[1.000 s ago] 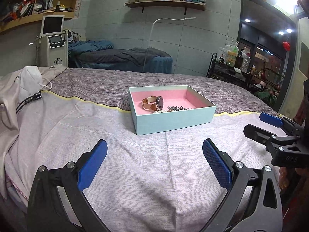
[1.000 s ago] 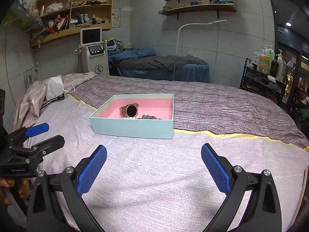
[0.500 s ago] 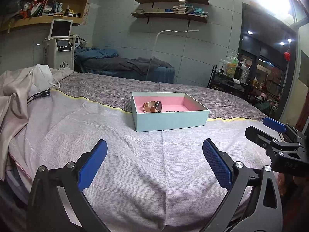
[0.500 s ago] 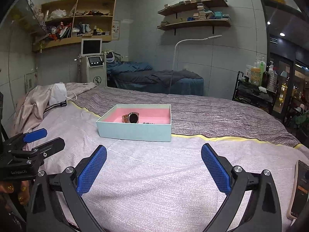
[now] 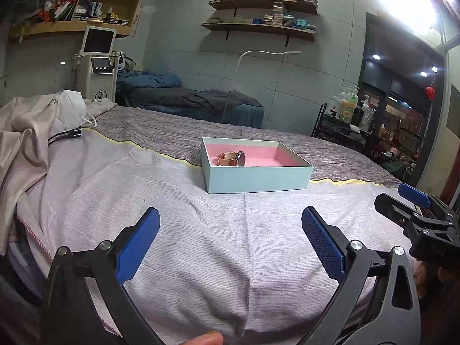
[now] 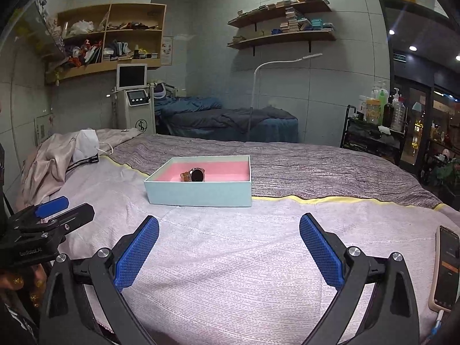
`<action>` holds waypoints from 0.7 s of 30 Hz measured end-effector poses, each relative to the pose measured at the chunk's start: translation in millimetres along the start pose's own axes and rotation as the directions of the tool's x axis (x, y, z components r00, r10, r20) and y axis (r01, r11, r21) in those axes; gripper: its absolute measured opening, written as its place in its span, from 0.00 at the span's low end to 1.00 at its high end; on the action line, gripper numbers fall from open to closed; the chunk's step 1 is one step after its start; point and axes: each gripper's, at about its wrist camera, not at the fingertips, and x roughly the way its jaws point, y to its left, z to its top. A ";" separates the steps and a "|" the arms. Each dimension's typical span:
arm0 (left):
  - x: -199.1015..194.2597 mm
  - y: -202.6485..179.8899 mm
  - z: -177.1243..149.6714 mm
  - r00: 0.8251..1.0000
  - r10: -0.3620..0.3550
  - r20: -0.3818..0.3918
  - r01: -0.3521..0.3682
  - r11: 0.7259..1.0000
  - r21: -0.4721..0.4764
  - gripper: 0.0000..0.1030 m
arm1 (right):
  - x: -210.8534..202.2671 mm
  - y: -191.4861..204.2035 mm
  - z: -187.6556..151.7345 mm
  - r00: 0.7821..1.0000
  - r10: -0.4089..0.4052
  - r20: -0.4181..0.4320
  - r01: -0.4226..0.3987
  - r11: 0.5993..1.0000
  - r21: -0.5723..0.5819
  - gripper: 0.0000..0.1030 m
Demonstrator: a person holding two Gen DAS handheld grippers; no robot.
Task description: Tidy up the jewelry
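Observation:
A pale teal box (image 5: 258,178) with a pink lining sits on the bed cover, also seen in the right wrist view as the box (image 6: 198,192). Inside it stands a watch (image 5: 233,158) with a tan strap and dark face, the same watch (image 6: 194,174) from the right side. A bit of chain jewelry (image 5: 256,166) barely shows over the box wall. My left gripper (image 5: 230,235) is open and empty, well short of the box. My right gripper (image 6: 228,241) is open and empty too, level with the left one.
Crumpled beige cloth (image 5: 26,132) and a white mask with a black cable (image 5: 67,135) lie at the left. A phone (image 6: 445,267) on a charging lead rests near the bed's right edge. A treatment machine (image 6: 135,100), another bed and a bottle rack (image 6: 373,132) stand behind.
Both grippers have drawn back and dropped lower, so the box looks smaller and farther. The phone at the right edge has come into view. Both stay open.

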 end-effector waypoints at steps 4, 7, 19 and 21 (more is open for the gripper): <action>-1.8 0.4 0.5 1.000 0.002 0.003 -0.002 1.000 0.002 0.94 | -0.3 -0.7 -0.4 1.000 -0.002 -0.002 0.002 1.000 -0.003 0.94; -2.3 0.6 1.1 1.000 0.000 0.007 0.000 1.000 0.005 0.94 | -0.3 -1.6 -0.5 1.000 -0.001 -0.003 0.001 1.000 -0.002 0.94; -2.7 2.5 1.5 1.000 0.000 0.000 0.000 1.000 0.009 0.94 | 2.4 0.1 -0.3 1.000 -0.005 -0.009 0.005 1.000 -0.004 0.94; -2.5 2.3 1.5 1.000 0.001 0.000 -0.001 1.000 0.011 0.94 | 2.1 -0.1 -0.2 1.000 -0.005 -0.008 0.005 1.000 -0.002 0.94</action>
